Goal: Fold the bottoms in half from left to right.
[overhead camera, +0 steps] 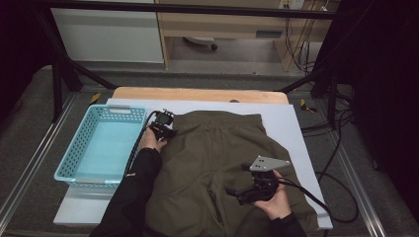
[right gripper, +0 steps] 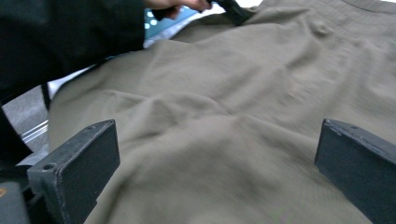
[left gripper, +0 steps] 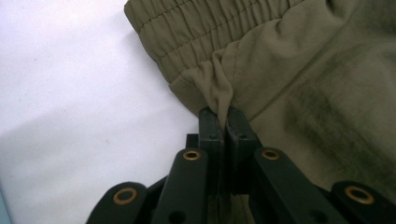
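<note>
A pair of olive-green trousers (overhead camera: 222, 163) is spread flat over a white sheet (overhead camera: 289, 133) that covers the desk (overhead camera: 197, 94), with the elastic waistband at the far edge and the legs running towards the person. A light blue perforated basket (overhead camera: 101, 145) stands just beside the trousers on the left, on the same sheet.

The left gripper (overhead camera: 165, 129) is held at the far left corner of the garment, at the waistband. In the left gripper view its jaws are seen pressed together on a pinched fold of the fabric just below the gathered elastic (left gripper: 219, 100); the cloth is bunched into a small ridge that rises out from between the jaw tips, and the white sheet lies bare to the left of it.

The right gripper (overhead camera: 247, 195) is seen over the near right part of the trousers, around the crotch and the right leg, its grey three-cornered plate (overhead camera: 267, 163) on top. In the right gripper view its jaws stand wide apart, one at each lower corner, and nothing is clamped between them; the olive fabric (right gripper: 224, 140) lies beneath and ahead of them, rumpled in soft folds. A dark sleeve (right gripper: 70, 37) is visible across the upper left of that view.
</note>
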`<state>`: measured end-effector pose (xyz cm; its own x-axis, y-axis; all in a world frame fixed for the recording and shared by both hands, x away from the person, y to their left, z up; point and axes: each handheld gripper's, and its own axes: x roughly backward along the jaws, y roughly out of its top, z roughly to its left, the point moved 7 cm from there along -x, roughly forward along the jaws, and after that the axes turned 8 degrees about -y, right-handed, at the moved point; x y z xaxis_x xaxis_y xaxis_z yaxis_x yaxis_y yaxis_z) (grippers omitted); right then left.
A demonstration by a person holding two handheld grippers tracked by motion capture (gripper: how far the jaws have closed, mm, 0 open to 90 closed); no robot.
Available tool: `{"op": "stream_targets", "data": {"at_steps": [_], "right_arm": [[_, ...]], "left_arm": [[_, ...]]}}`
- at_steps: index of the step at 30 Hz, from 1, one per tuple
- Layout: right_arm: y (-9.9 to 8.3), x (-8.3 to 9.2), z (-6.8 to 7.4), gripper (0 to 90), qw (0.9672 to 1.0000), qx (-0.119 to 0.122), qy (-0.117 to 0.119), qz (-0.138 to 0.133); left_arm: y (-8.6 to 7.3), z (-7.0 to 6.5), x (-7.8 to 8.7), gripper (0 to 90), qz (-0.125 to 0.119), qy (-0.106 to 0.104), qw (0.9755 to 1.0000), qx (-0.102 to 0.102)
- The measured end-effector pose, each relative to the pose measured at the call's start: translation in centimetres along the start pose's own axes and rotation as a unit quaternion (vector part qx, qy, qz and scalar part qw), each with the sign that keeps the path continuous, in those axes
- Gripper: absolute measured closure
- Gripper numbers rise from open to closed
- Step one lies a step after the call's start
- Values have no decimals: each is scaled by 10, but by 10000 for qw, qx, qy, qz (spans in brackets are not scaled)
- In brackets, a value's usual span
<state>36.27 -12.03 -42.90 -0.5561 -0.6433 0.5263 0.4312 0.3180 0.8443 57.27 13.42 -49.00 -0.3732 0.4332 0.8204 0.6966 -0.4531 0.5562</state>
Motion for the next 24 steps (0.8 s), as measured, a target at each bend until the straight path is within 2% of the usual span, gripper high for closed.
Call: {"op": "stream_targets", "data": {"at_steps": [7,11,17,24], "right_arm": [[7,-19,30,11,9994,198,239,163],[6,-28,40,13,9987,323,280,287],[13,-42,58,21,9978,381,440,309],[11,-68,83,28,9949,575,587,581]], "left_arm": [[0,1,0,859,-41,-96,9999,56],[0,1,0,859,-31,-79,10000,0],[-1,1,0,859,-36,-91,10000,-4],[0,1,0,859,-27,-86,10000,-42]]}}
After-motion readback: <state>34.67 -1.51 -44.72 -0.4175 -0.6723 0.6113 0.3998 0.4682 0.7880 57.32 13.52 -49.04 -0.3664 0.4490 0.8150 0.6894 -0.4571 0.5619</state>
